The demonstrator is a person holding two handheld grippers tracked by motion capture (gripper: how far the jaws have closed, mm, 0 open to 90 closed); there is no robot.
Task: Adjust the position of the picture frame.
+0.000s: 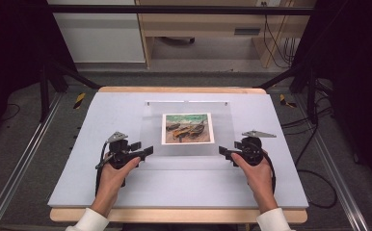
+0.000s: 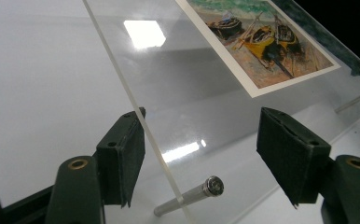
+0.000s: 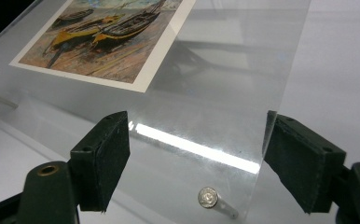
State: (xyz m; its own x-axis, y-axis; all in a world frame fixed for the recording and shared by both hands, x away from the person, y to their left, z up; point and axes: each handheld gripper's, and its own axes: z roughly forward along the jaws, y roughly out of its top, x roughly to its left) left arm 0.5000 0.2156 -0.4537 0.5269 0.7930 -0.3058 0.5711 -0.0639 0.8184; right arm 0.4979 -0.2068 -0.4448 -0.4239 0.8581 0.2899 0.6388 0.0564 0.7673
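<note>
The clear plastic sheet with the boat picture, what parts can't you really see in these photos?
- Clear sheet, high view: its near edge fades into the white table.
- Boat picture, left gripper view: top cut off by the frame edge; same in the right gripper view.
- Metal pin, right gripper view: its far end blurs behind the sheet.
- Left gripper: unclear whether the left pad touches the sheet's edge.
</note>
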